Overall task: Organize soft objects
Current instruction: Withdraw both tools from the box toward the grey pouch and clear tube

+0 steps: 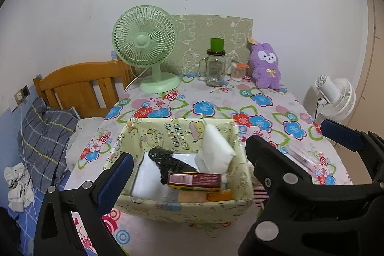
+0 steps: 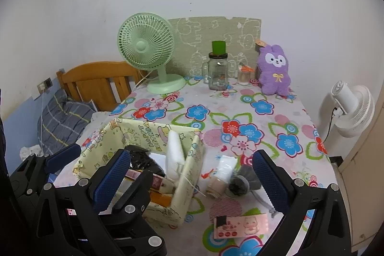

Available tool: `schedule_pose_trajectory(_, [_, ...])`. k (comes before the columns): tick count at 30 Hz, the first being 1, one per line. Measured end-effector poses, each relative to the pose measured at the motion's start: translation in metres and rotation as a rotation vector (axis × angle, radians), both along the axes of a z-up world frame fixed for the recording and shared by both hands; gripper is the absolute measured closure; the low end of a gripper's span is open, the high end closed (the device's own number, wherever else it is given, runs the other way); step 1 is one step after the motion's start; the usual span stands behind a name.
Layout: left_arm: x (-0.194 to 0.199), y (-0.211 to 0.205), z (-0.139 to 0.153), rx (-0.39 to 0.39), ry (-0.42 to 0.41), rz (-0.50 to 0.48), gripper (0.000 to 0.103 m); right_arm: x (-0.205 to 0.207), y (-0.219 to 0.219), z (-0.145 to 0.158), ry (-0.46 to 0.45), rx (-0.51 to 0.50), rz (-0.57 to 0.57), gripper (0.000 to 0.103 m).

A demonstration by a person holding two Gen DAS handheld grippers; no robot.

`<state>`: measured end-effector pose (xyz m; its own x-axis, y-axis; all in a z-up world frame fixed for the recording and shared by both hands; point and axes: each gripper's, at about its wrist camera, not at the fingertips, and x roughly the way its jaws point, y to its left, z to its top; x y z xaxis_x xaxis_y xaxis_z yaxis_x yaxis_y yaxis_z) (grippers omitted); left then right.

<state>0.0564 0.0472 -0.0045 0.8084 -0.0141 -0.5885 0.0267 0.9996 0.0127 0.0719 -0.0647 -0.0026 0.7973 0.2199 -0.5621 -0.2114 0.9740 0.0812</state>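
Observation:
A yellow cartoon-print fabric box (image 1: 182, 208) sits on the flowered table. It holds white soft packs (image 1: 216, 150), a black plastic bag (image 1: 168, 160) and small cartons. My left gripper (image 1: 189, 157) hangs open over it, empty. My right gripper (image 2: 190, 157) is open and empty above the box's right wall (image 2: 189, 174), close beside the left one. Between its fingers, to the right of the box, lie a white pack (image 2: 226, 166), a beige roll (image 2: 216, 186), a grey knitted piece (image 2: 242, 179) and a pink tissue pack (image 2: 240, 224). A purple plush rabbit (image 2: 274, 68) stands at the back right.
At the back stand a green desk fan (image 2: 146, 47), a glass jar with a green lid (image 2: 218, 71) and a small swab pot (image 2: 244, 76). A white fan (image 2: 352, 109) stands beyond the table's right edge. A bed with a wooden headboard (image 1: 79, 85) and plaid pillow (image 1: 45, 136) lies left.

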Motion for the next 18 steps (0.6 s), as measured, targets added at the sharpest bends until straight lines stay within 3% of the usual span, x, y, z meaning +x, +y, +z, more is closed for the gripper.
schedule_pose_trajectory(18, [-0.017, -0.051, 0.006, -0.019, -0.034, -0.053, 0.002, -0.025, -0.054, 0.008, -0.053, -0.01, -0.052, 0.001])
